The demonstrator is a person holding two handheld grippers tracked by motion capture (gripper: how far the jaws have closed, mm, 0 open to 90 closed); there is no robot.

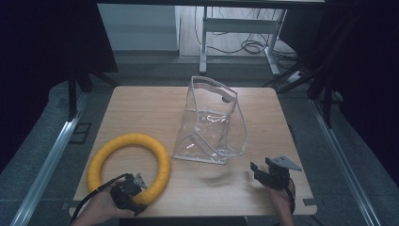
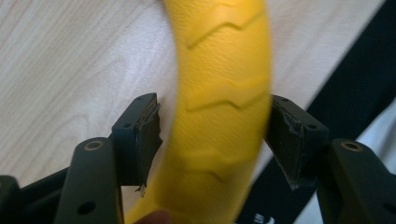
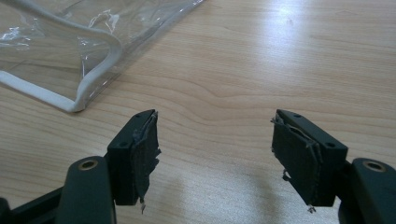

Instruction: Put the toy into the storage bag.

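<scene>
Looking down from the high view, I log a wooden desk carrying two items.

Item one: yellow foam ring, lying flat on the desk's near left part. Ridged grooves run across its surface in the left gripper view.

Item two: clear plastic bag with white piping, standing upright around the desk's middle, mouth up, leaning a little. Its near corner shows in the right gripper view, resting on the wood.

My left gripper sits at the ring's near edge, held in my left hand. In its own view the jaws stand wide, one on each side of the ring's tube. The right pad looks to be at the foam's edge and the left pad shows a thin gap; I see no squeeze on the foam.

My right gripper is at the desk's near right, well apart from the ring and near the bag's right corner, with my right hand behind it. In its own view the jaws are spread wide over bare wood, holding nothing.
</scene>
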